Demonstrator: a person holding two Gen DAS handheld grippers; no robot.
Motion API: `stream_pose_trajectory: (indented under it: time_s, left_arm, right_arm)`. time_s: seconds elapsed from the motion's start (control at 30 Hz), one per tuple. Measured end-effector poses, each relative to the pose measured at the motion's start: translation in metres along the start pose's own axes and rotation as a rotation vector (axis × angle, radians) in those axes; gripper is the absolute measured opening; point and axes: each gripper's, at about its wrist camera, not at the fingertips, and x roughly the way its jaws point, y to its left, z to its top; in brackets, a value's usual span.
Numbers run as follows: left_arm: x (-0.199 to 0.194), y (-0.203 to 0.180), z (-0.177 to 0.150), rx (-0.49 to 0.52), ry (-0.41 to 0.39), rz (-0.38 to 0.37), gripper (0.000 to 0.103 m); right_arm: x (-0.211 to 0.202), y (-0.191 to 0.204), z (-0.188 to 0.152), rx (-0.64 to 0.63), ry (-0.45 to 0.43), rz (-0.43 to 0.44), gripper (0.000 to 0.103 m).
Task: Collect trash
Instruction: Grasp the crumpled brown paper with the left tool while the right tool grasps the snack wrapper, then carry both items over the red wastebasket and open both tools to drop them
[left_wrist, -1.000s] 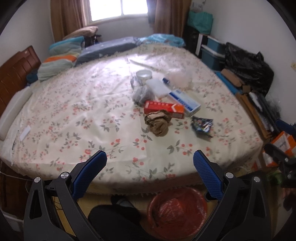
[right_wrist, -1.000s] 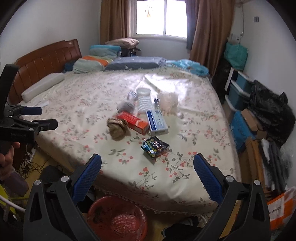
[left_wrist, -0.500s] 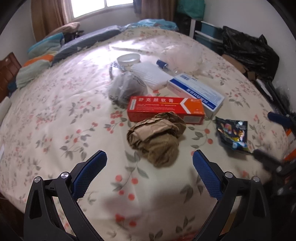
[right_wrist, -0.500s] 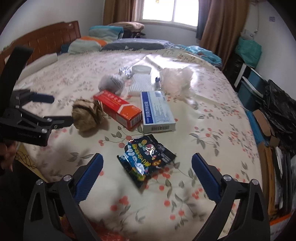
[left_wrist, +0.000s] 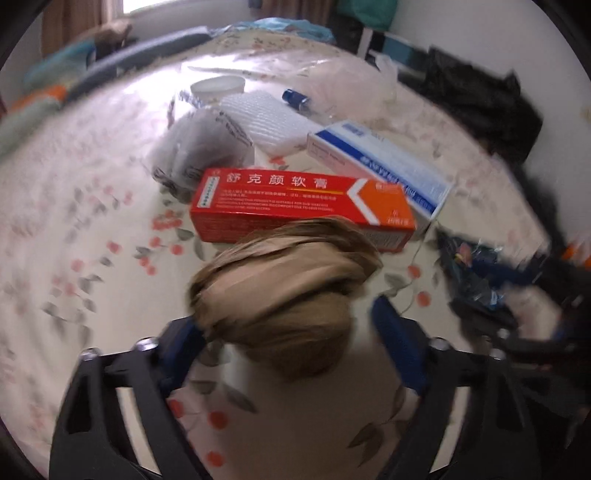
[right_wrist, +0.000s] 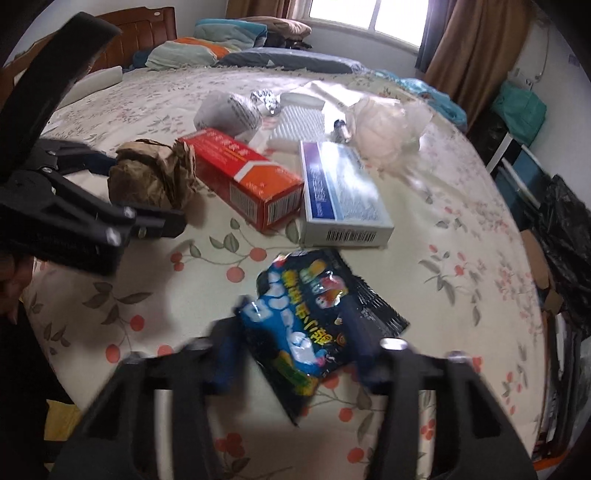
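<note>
left tool (left_wrist: 288, 325): closing around paper wad (left_wrist: 280, 288), just before red box (left_wrist: 295, 206)
right tool (right_wrist: 295, 354): closing around snack bag (right_wrist: 310, 317), right of red box

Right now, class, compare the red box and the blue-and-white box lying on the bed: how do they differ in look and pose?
The red box is narrow and deep, red with an orange end; the blue-and-white box is wider and flatter, pale with blue bands. The red box lies beside the crumpled brown paper; the blue-and-white box lies on the red box's other side, nearer the snack packet. Both are long cartons lying flat on the floral bedsheet, side by side.
</note>
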Motion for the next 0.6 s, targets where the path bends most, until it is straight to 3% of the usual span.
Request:
stream_pose_trajectory:
  time_s: [0.03, 0.07, 0.23, 0.43, 0.6]
  left_arm:
    - [0.001, 0.002, 0.000, -0.011, -0.001, -0.002, 0.064]
    - [0.002, 0.002, 0.000, -0.014, -0.004, 0.000, 0.063]
    - [-0.001, -0.006, -0.001, 0.010, -0.029, 0.023, 0.059]
    - [-0.027, -0.011, -0.010, 0.020, -0.056, 0.015, 0.059]
    - [-0.066, -0.022, -0.026, 0.045, -0.075, 0.012, 0.059]
  right_arm:
    - [-0.001, -0.001, 0.000, 0.006, -0.006, 0.007, 0.024]
    - [-0.001, -0.001, 0.000, 0.008, -0.009, 0.017, 0.017]
    - [-0.004, -0.007, 0.002, 0.053, -0.019, 0.064, 0.011]
    - [-0.028, -0.006, 0.004, 0.083, -0.043, 0.093, 0.009]
    - [-0.071, 0.007, -0.003, 0.098, -0.073, 0.113, 0.009]
